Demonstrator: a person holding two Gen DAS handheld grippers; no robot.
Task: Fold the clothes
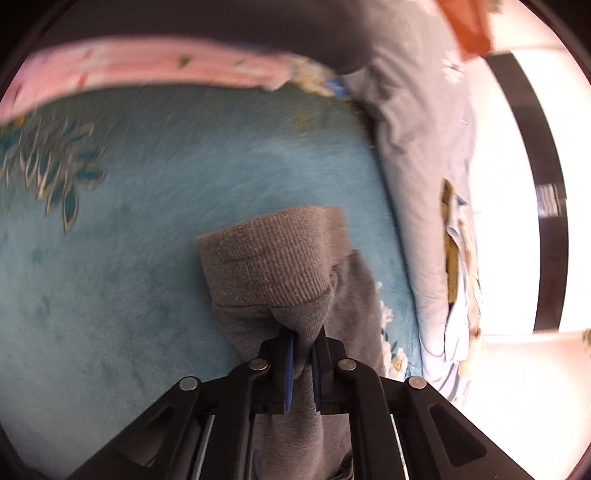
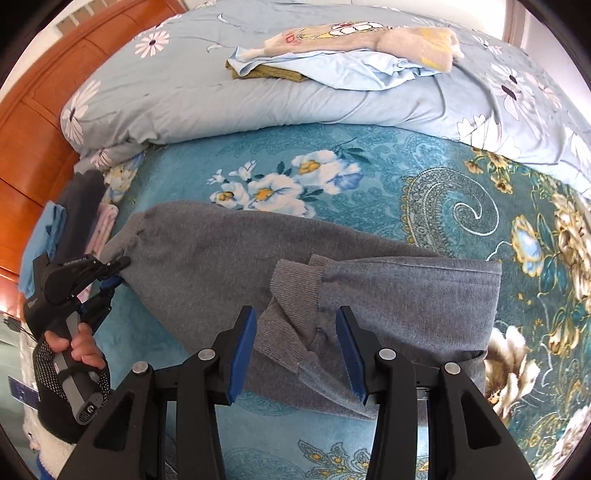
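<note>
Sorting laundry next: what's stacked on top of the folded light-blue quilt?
On the quilt: an olive garment lowest, a light-blue garment, a cream printed one on top. Anything beneath is covered.

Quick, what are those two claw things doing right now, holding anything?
Left gripper: shut, pinching the grey sweater near its ribbed cuff.
Right gripper: open, jaws either side of the sweater's other cuff, not pressing it.
</note>
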